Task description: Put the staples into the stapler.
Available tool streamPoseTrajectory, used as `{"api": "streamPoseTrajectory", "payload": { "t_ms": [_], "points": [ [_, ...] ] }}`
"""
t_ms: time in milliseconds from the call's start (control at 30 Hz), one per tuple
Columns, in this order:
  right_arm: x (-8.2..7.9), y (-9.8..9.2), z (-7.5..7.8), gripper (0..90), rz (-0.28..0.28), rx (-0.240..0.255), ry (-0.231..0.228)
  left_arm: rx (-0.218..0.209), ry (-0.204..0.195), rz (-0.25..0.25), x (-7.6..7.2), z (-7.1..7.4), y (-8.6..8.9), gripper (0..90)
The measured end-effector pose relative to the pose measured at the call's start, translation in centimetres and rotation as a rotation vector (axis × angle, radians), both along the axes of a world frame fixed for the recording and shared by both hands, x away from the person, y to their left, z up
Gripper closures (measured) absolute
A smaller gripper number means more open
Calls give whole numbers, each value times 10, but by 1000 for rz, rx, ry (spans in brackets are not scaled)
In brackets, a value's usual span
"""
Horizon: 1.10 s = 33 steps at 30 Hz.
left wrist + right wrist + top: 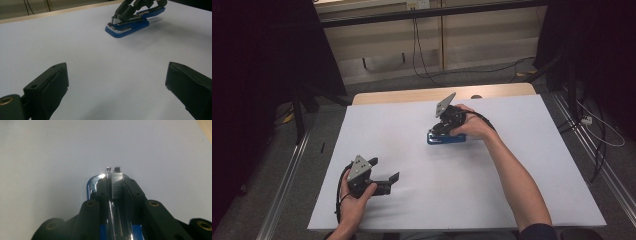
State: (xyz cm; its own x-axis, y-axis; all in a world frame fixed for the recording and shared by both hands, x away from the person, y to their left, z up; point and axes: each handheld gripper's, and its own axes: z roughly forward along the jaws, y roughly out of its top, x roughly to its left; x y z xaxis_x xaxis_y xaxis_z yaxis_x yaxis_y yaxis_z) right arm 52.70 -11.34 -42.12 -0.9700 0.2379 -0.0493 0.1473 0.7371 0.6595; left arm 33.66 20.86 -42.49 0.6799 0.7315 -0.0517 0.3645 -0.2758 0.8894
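While gripped, blue stapler [446, 138] lies crosswise, nose pointing left.

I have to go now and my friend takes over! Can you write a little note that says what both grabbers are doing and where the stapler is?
Left gripper: open, holding nothing, resting low near the front left of the white table.
Right gripper: shut on the blue stapler, its jaws clamping the metal staple track from both sides near the front end.
Stapler: sits on its base mid-table, toward the far side; the top looks swung open, and a strip of staples sits in the track.
Done: stapler grabbed.
Left: whatever comes next with the staples or closing it; the free gripper could probably steady the base.
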Motion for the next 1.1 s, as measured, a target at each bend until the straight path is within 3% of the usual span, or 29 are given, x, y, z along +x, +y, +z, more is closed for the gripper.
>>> {"api": "streamPoseTrajectory", "payload": {
  "t_ms": [233, 600, 700, 933, 1100],
  "points": [
    [0, -3, 3, 767, -8, 28, 9, 0, 1, 0, 0, 0, 0, 48],
    [0, -2, 4, 781, -6, 32, 10, 0, 1, -1, 0, 0, 0, 48],
    [0, -3, 5, 830, 2, 42, 12, 0, 0, 1, 0, 0, 0, 48],
    [2, 3, 4, 751, -11, 36, 10, -1, 0, 3, 0, 0, 0, 49],
    [3, 2, 4, 766, -23, 43, 32, -1, 0, 1, 0, 0, 0, 48]
  ]
}}
